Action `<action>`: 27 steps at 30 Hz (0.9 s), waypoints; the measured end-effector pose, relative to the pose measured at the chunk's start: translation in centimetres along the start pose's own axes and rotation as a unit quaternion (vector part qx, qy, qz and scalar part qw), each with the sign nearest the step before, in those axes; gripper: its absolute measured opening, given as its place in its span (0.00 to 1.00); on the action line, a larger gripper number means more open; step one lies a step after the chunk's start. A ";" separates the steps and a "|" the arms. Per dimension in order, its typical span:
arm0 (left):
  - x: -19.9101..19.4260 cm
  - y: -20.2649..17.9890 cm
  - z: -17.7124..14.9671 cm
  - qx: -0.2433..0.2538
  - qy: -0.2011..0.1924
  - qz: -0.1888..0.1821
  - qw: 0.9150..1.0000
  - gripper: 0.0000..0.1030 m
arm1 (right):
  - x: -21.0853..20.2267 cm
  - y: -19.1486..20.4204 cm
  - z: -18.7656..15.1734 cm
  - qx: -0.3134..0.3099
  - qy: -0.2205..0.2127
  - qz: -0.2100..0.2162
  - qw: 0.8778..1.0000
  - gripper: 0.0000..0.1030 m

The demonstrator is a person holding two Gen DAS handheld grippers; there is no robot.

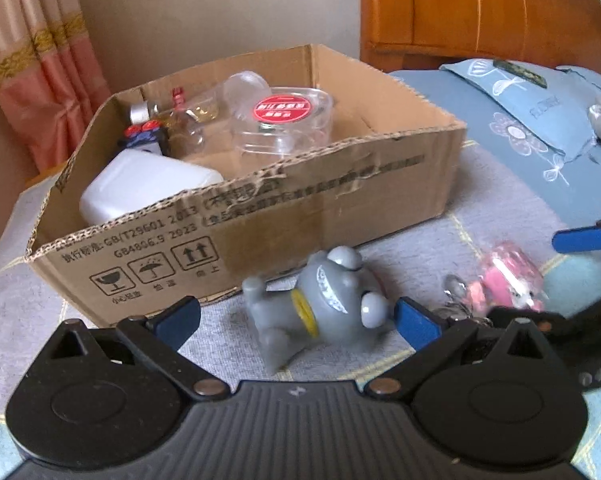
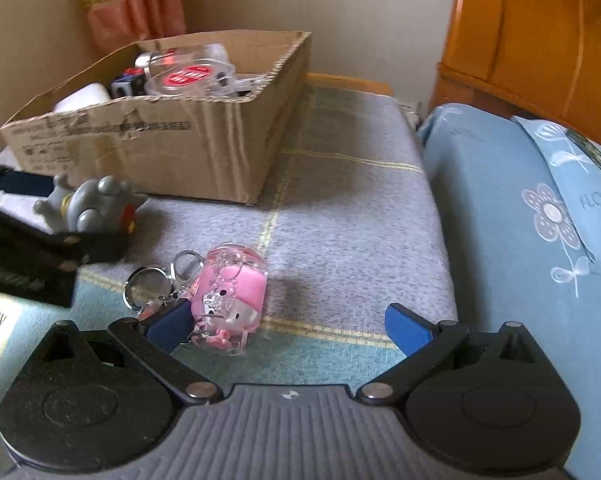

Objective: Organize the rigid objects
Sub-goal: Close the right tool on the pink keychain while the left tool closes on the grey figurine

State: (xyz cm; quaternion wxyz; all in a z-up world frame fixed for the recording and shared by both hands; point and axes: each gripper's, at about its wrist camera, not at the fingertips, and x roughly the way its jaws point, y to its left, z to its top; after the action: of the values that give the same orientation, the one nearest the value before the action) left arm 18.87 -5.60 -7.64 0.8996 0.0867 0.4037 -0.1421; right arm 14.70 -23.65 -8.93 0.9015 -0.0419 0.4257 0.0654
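Cardboard box [image 1: 260,216] serves as the landmark: its torn front edge runs left to right, and behind that edge sit a white container [image 1: 140,188], a dark cube [image 1: 142,138] with red dots and a clear round tub [image 1: 284,120] with a red label, leaving the box's right end open. Just in front of the box's front wall, on the grey blanket [image 1: 480,200], a grey toy figure [image 1: 320,304] lies on its side between the spread fingers of the left gripper [image 1: 296,316], its jaws wide apart; the right pad appears to touch the toy. Further right of the box, a pink keychain charm [image 2: 230,296] with metal rings [image 2: 148,280] lies on the blanket. The right gripper [image 2: 288,324] has its jaws apart, the left pad beside the charm. Bare blanket stretches from the box's right corner to the blue pillow [image 2: 500,184].
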 end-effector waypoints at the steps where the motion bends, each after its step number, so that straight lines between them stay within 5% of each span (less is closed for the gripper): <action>1: 0.0 0.4 -0.1 -0.011 0.001 -0.004 1.000 1.00 | -0.1 0.0 0.0 -0.004 0.002 0.004 1.000 1.00; 15: -1.7 3.0 -2.2 -0.046 0.010 0.014 0.999 1.00 | -1.8 3.5 0.0 -0.101 0.009 0.076 0.992 1.00; 20: -1.8 2.8 -2.1 -0.034 0.010 0.019 0.999 1.00 | -2.3 4.2 1.1 -0.173 -0.021 0.145 0.974 1.00; 27: -2.0 2.5 -2.1 -0.014 0.003 0.021 1.000 0.99 | -1.8 4.5 0.2 -0.235 0.030 0.205 0.950 0.99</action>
State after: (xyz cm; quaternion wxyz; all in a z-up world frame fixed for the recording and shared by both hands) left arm 16.94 -2.28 -7.47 0.9021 0.0828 0.4070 -0.1174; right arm 13.03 -19.33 -7.47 0.8204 -0.1661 0.4243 0.3454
